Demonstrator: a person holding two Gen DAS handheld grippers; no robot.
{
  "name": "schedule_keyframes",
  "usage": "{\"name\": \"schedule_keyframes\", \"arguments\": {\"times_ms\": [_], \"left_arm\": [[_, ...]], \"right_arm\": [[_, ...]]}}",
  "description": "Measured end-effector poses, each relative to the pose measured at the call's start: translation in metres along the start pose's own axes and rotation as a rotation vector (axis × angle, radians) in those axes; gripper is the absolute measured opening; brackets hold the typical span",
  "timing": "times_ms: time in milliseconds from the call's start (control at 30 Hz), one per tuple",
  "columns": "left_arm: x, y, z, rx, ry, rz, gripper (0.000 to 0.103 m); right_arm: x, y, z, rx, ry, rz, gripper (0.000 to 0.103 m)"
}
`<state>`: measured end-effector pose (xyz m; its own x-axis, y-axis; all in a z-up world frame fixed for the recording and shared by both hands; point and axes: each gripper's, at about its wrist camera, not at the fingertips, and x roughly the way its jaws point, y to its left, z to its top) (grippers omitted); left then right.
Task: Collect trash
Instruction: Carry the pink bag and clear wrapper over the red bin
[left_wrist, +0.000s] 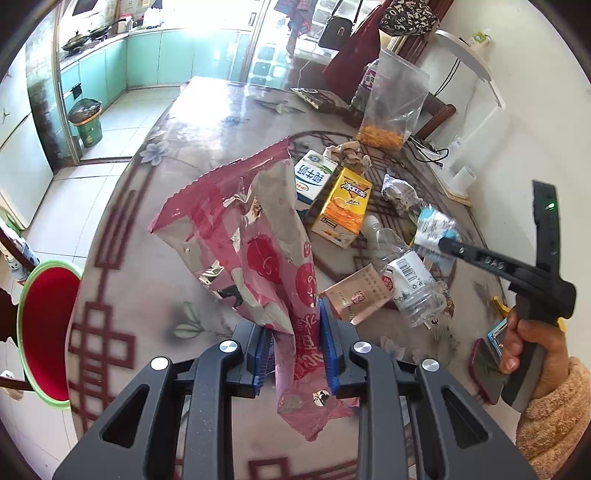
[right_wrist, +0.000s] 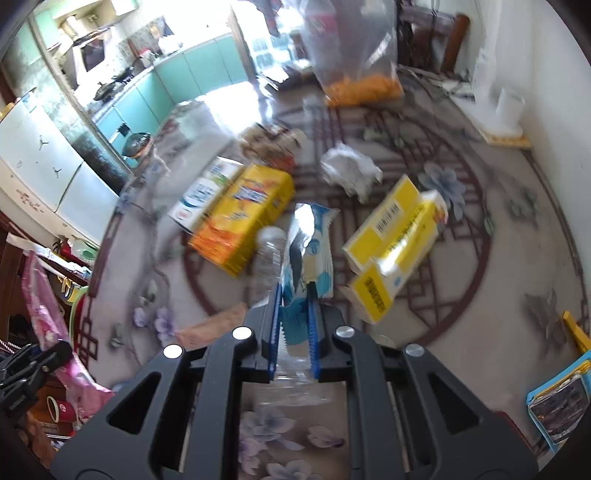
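Note:
My left gripper (left_wrist: 295, 332) is shut on a crumpled pink snack bag (left_wrist: 258, 236), which hangs lifted above the table. My right gripper (right_wrist: 294, 314) is shut on a blue-and-white wrapper (right_wrist: 314, 240); the left wrist view shows its tip (left_wrist: 448, 245) pinching that wrapper (left_wrist: 436, 225). A clear plastic bottle (right_wrist: 267, 254) lies just under and left of the right fingers. On the table lie an orange tea carton (left_wrist: 343, 206), a milk carton (left_wrist: 312, 177), a yellow box (right_wrist: 391, 240), crumpled paper (right_wrist: 351, 170) and a tan packet (left_wrist: 354, 295).
A red bin with a green rim (left_wrist: 48, 332) stands on the floor left of the table edge. A clear bag of orange snacks (left_wrist: 391, 110) stands at the back. A phone (left_wrist: 484, 365) lies near the right hand. The wall runs along the table's right side.

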<state>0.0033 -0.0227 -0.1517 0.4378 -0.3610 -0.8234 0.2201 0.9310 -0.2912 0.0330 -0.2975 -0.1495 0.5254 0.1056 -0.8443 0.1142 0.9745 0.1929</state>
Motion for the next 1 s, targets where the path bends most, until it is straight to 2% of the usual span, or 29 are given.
{"name": "schedule_keyframes", "arguments": {"times_ms": [167, 467, 767, 1000], "left_arm": [[-0.008, 0.019, -0.003, -0.011, -0.002, -0.004, 0.022], [-0.028, 0.067, -0.010, -0.053, -0.014, 0.018, 0.024], [-0.040, 0.121, -0.020, -0.091, 0.002, 0.058, 0.024], [-0.049, 0.148, -0.021, -0.096, -0.010, 0.068, 0.024]], "right_arm": [[-0.015, 0.032, 0.001, -0.032, -0.038, 0.028, 0.013], [-0.023, 0.079, -0.008, -0.029, -0.040, 0.094, 0.013], [-0.018, 0.158, -0.030, -0.115, -0.003, 0.171, 0.013], [-0.017, 0.206, -0.041, -0.173, 0.009, 0.205, 0.013]]}}
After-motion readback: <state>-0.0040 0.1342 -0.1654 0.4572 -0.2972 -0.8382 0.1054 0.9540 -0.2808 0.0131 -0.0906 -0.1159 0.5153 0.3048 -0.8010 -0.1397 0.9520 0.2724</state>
